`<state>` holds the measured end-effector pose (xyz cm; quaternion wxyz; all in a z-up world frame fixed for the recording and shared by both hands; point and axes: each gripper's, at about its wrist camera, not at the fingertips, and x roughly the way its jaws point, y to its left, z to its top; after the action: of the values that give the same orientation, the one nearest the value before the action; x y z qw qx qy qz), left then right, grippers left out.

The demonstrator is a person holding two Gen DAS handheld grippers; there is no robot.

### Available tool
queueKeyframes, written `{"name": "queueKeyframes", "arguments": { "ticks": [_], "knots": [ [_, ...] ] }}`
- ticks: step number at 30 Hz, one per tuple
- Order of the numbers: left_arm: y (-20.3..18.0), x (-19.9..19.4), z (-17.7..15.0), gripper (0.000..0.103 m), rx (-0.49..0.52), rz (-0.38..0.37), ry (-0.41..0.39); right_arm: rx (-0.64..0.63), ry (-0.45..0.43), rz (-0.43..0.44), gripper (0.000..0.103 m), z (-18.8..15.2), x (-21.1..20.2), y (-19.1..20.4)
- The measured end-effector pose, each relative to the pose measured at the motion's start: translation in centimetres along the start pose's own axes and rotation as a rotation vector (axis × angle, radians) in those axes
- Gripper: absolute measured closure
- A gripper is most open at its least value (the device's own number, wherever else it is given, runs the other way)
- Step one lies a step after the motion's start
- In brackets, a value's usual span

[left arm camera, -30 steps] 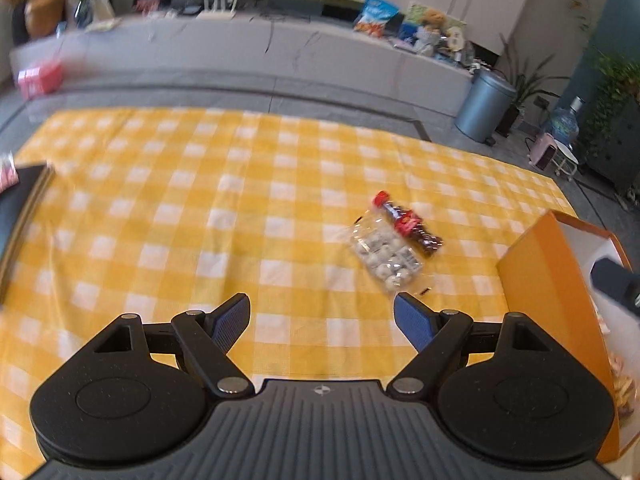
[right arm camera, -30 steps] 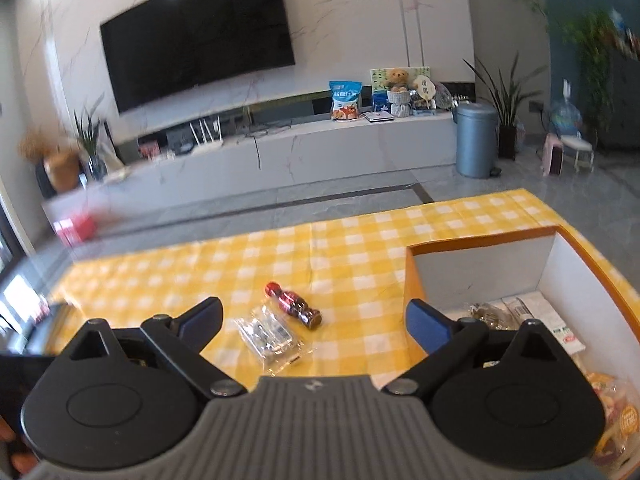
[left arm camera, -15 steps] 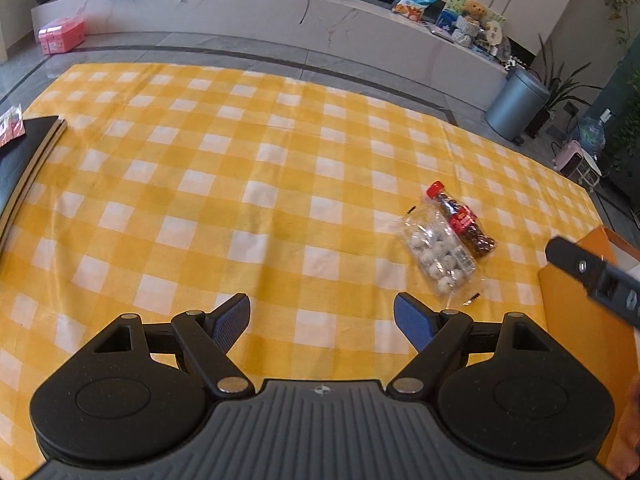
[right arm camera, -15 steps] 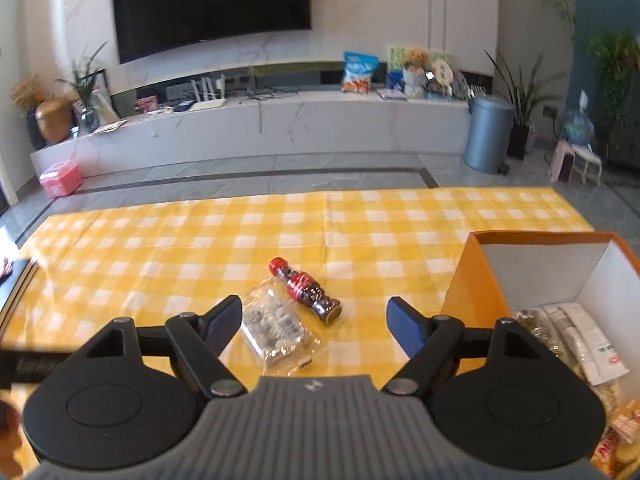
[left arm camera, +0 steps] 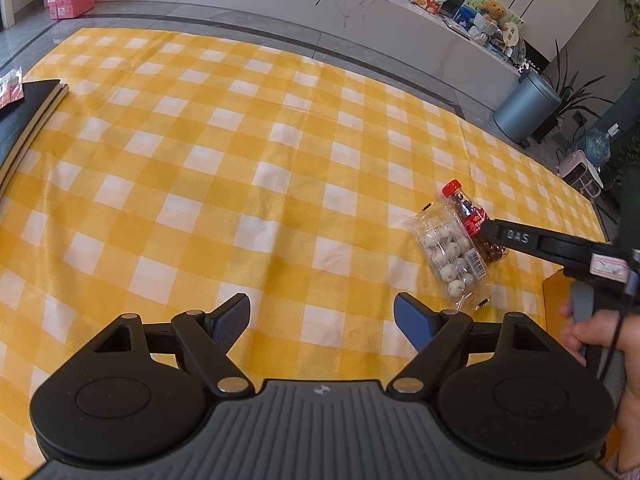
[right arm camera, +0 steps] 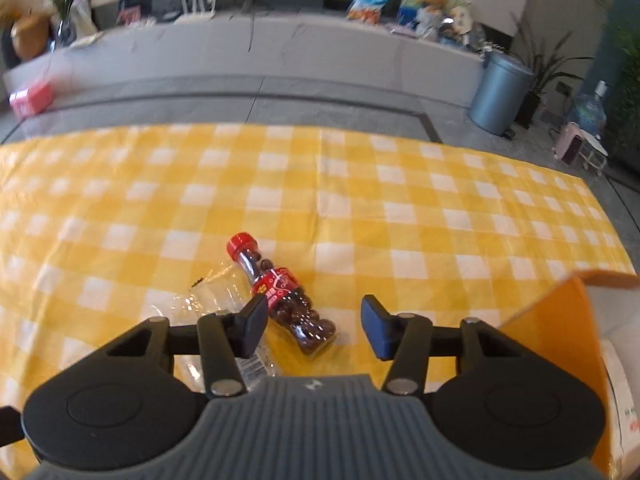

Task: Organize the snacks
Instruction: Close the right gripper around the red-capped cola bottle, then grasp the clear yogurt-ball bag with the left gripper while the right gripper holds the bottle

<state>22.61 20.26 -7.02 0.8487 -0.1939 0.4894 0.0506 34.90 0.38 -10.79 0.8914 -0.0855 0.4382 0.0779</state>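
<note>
We are working over the yellow checked cloth, which is filling most of both views; the orange box, holding snacks already, is now sitting at the lower right edge of the right wrist view, where a second ago it was taking up far more of the frame; our right gripper is swinging away from it and down toward the two loose snacks, its jaws having just been closing, now partly open with the candy bottle lying between them but, as far as we are seeing, not yet pinched; the clear bag of white sweets is lying beside the bottle, at centre right of the left wrist view; our left gripper is hanging open and empty at lower centre; we are judging the bottle to be the next item for the box.
</note>
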Motion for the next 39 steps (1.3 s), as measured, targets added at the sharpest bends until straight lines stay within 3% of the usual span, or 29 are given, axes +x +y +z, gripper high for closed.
{"name": "queueKeyframes", "arguments": {
  "ticks": [5, 8, 17, 20, 25, 30, 36, 39],
  "knots": [
    [-0.1, 0.7, -0.4, 0.007, 0.008, -0.002, 0.03, -0.088, 0.043, 0.007, 0.061, 0.5, 2.2, 0.7],
    [0.0, 1.0, -0.4, 0.007, -0.021, 0.016, 0.034, -0.117, 0.039, -0.004, 0.077, 0.2, 2.6, 0.8],
    [-1.8, 1.2, -1.1, 0.008, 0.054, -0.002, 0.046, 0.001, 0.064, -0.005, 0.077, -4.4, -1.6, -1.1],
    [-2.6, 1.3, -1.4, 0.01, 0.082, -0.011, 0.055, 0.049, 0.032, -0.019, 0.077, -7.0, -4.9, -1.8],
    [-3.9, 0.7, -2.1, 0.011, 0.125, -0.019, 0.05, 0.062, 0.008, 0.039, 0.077, -11.4, -9.4, -2.6],
    [-5.0, -0.5, -2.4, 0.011, 0.178, -0.033, 0.018, 0.062, -0.05, 0.003, 0.077, -14.6, -11.9, -2.6],
    [-6.0, -0.9, -3.0, 0.011, 0.22, -0.025, 0.01, -0.018, 0.058, 0.058, 0.077, -17.1, -10.9, -2.2],
    [-6.3, -0.6, -3.2, 0.011, 0.23, -0.026, 0.02, -0.029, 0.071, 0.073, 0.077, -17.6, -10.9, -2.4]
  ]
}}
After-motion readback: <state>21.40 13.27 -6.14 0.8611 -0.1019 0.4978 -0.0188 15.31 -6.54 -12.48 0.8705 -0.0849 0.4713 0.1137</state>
